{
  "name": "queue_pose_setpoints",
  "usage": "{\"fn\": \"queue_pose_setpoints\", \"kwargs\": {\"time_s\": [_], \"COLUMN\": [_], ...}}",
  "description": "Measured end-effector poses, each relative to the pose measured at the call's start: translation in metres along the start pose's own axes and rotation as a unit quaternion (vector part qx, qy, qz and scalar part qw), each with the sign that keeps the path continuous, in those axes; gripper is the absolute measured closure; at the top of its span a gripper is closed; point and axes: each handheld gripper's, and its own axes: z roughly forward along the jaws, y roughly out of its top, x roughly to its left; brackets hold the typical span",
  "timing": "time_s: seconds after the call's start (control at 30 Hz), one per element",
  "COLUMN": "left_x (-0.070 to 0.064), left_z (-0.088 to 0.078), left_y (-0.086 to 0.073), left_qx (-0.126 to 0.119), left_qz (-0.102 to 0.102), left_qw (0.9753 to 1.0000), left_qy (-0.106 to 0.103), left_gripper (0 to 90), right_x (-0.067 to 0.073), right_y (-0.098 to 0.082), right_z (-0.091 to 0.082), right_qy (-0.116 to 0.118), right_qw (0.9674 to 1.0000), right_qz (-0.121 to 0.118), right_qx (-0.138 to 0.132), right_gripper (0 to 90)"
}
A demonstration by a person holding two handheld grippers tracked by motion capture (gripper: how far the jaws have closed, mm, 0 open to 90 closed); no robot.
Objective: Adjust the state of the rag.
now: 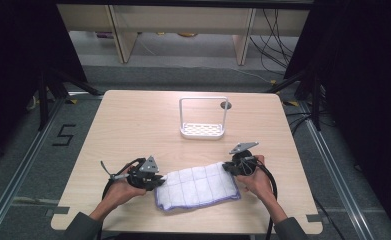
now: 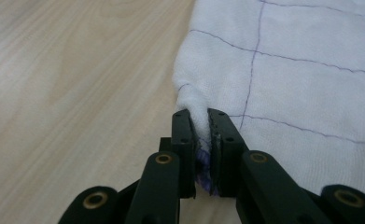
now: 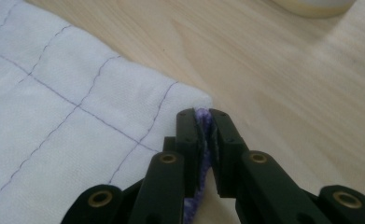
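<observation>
A white cloth stitched with a purple grid lies folded near the table's front edge. My left gripper pinches its left edge; in the left gripper view the jaws are shut on a bunched fold of the cloth, with my left gripper low over the wood. My right gripper holds the cloth's far right corner; in the right gripper view the jaws of my right gripper clamp the purple-edged corner of the cloth.
A white wire-handled rack stands upright at the middle back of the wooden table. A small grey round hole sits behind it. Black frame legs and cables surround the table on the floor.
</observation>
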Motion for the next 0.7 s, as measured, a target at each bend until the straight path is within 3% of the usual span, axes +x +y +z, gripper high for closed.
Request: {"fn": "queue_pose_setpoints", "kwargs": {"time_s": [0.1, 0.23, 0.37, 0.4, 0.43, 0.47, 0.5, 0.53, 0.67, 0.7], "left_x": [-0.01, -0.021, -0.034, -0.038, -0.039, -0.042, -0.045, -0.05, -0.061, -0.064], "left_z": [-0.005, -0.011, -0.012, -0.012, -0.012, -0.011, -0.012, -0.011, -0.01, -0.009], "left_y": [-0.004, -0.009, -0.016, -0.017, -0.017, -0.017, -0.017, -0.016, -0.013, -0.013], "left_qx": [0.0, -0.016, -0.033, -0.037, -0.03, -0.032, -0.028, -0.037, -0.042, -0.051], "left_qz": [0.006, -0.01, -0.023, -0.031, -0.016, -0.022, -0.016, -0.019, -0.015, -0.024], "left_qw": [1.0, 0.9996, 0.9983, 0.9978, 0.9985, 0.9982, 0.9985, 0.9979, 0.9974, 0.9968], "left_qy": [-0.002, -0.02, -0.041, -0.046, -0.043, -0.045, -0.045, -0.05, -0.056, -0.056], "left_gripper": [81.4, 81.3, 81.3, 81.2, 81.3, 81.3, 81.2, 81.2, 81.2, 81.1], "right_x": [-0.001, -0.003, -0.007, -0.008, -0.008, -0.007, -0.007, -0.006, -0.001, -0.001], "right_y": [0.011, 0.026, 0.042, 0.045, 0.05, 0.054, 0.057, 0.062, 0.081, 0.086], "right_z": [0.006, 0.019, 0.031, 0.032, 0.035, 0.038, 0.04, 0.041, 0.051, 0.053], "right_qy": [0.002, 0.011, 0.026, 0.031, 0.035, 0.041, 0.043, 0.045, 0.056, 0.058], "right_qw": [0.9999, 0.9989, 0.9987, 0.9984, 0.9984, 0.9981, 0.9978, 0.9975, 0.9944, 0.9933], "right_qz": [-0.013, -0.043, -0.04, -0.047, -0.044, -0.045, -0.05, -0.053, -0.086, -0.097], "right_qx": [0.001, -0.011, -0.015, -0.005, 0.0, -0.002, -0.001, 0.012, 0.023, 0.027], "right_gripper": [83.5, 83.5, 83.4, 83.4, 83.4, 83.3, 83.4, 83.3, 83.4, 83.4]}}
